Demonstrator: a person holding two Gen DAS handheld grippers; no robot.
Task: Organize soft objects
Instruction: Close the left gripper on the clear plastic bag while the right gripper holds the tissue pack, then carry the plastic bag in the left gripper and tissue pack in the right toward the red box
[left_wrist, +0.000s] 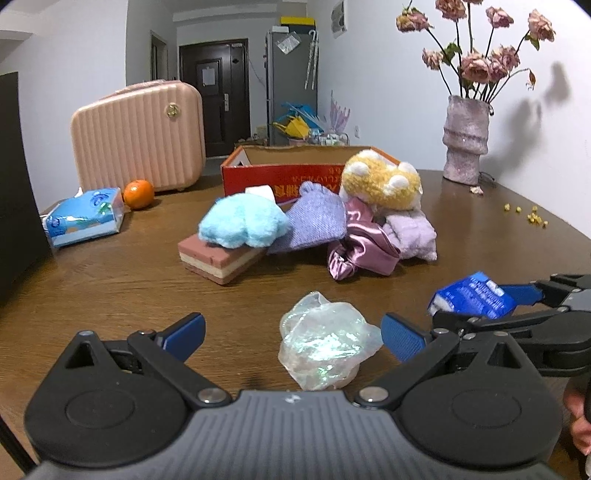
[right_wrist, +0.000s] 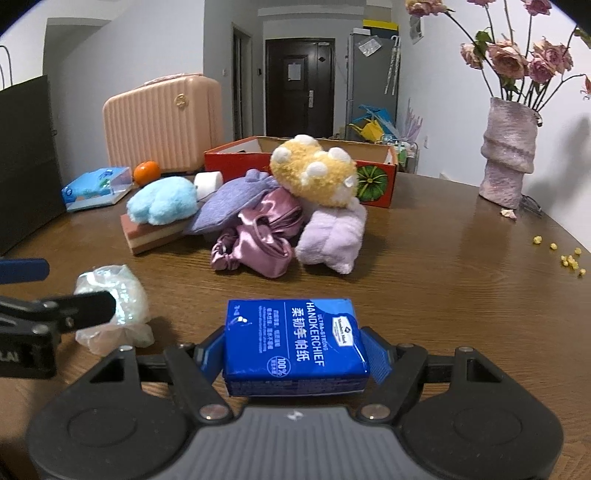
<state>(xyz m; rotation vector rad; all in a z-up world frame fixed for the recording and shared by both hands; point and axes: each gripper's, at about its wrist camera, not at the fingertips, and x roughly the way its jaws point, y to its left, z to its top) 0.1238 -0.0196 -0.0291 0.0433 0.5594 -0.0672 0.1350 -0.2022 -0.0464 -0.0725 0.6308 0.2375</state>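
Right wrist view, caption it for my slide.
Right gripper clamps a blue tissue pack before a pile of plush toys.

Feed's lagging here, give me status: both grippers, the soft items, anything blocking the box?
Right gripper clamped on blue handkerchief pack. Left gripper open around crinkled plastic bag, not gripping. Soft pile heaped against red box.

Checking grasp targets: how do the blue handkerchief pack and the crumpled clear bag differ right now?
The blue handkerchief pack is a neat opaque block; the crumpled clear bag is a shapeless, iridescent see-through wad. The pack sits clamped between the right gripper's pads; the bag lies loose on the table between the left gripper's open jaws, ungripped. Both are near the front, apart from the pile.
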